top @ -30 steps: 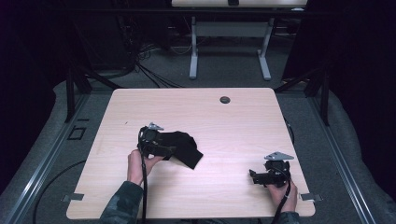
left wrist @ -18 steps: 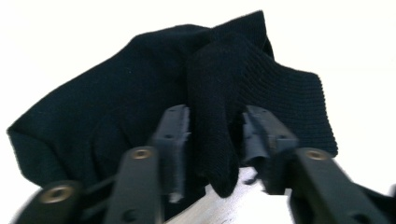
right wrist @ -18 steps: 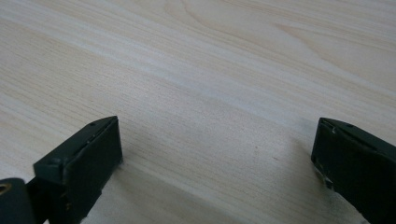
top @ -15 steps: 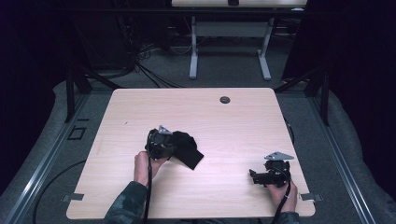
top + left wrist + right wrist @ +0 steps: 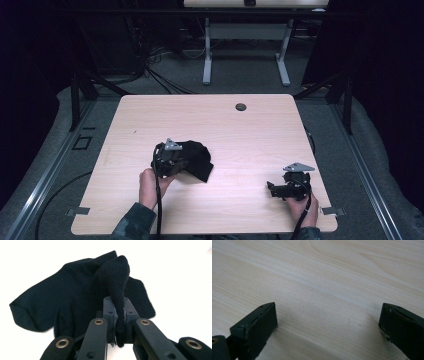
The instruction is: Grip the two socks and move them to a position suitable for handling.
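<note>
Black sock (image 5: 62, 302) is lying on the wooden table (image 5: 240, 135); the left gripper (image 5: 120, 325) is pinching a thin fold that risks slipping, while the right gripper (image 5: 327, 322) is resting spread apart.

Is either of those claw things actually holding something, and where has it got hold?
The left gripper pinches a raised fold of the black sock. The right gripper is open over the table, holding nothing.
</note>
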A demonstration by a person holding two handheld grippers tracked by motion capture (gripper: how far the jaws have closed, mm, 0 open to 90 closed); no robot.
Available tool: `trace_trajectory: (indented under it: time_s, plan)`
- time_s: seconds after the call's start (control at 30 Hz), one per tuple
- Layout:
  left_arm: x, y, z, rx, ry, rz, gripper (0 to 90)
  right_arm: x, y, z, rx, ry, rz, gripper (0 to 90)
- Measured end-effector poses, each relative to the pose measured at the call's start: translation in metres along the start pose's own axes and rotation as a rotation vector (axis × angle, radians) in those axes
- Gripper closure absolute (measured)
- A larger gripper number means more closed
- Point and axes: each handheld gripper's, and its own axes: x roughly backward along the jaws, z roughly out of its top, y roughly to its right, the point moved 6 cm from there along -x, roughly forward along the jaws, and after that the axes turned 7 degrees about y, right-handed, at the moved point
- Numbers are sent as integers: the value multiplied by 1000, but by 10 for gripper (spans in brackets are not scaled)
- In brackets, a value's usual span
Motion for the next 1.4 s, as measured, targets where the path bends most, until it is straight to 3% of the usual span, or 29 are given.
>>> trace_trajectory:
  time_s: [0.17, 0.2, 0.33, 0.47, 0.67, 0.77, 0.8, 0.83, 0.9, 1.07, 1.17, 1.23, 1.27, 1.3, 1.33, 1.4]
  plan:
    - [11, 20, -10, -15, 4, -33, 847, 0, 0, 0, 0, -1, 1, 12]
    - [11, 20, -10, -15, 4, -33, 847, 0, 0, 0, 0, -1, 1, 12]
    - [16, 40, -22, -1, 9, -72, 846, 0, 0, 0, 3, -5, 0, 12]
    - [14, 51, -30, 4, 4, -81, 843, 0, 0, 0, 4, -7, 2, 12]
    - [-2, 66, -45, 38, -19, -104, 836, 0, 0, 0, -2, 0, -2, 12]
    - [-11, 70, -50, 38, -37, -102, 760, 0, 0, 0, 3, -4, 0, 12]
    - [-14, 71, -51, 34, -53, -107, 696, 0, 0, 0, -1, 0, -2, 12]
    - [-13, 73, -51, 26, -54, -107, 554, 0, 0, 0, -2, -1, -1, 13]
    - [-9, 70, -49, 22, -38, -89, 390, 0, 0, 0, -1, -2, -2, 14]
    - [15, 38, -42, 76, 37, -18, 245, 0, 0, 0, 2, -3, -1, 13]
    - [20, 21, -41, 105, 43, 12, 234, 0, -1, 1, 9, -19, 4, 12]
    - [21, 9, -42, 112, 40, 39, 236, 4, -5, 2, -25, -23, 48, 56]
    - [21, 4, -43, 120, 32, 47, 236, 4, -5, 2, -25, -23, 48, 56]
    - [20, -1, -44, 119, 24, 56, 239, 8, -8, 4, -42, -27, 71, 82]
    - [17, -7, -47, 119, 1, 66, 280, 19, -20, 12, -59, -10, 108, 119]
    - [14, -11, -49, 120, -8, 71, 299, 23, -26, 14, -68, -9, 127, 158]
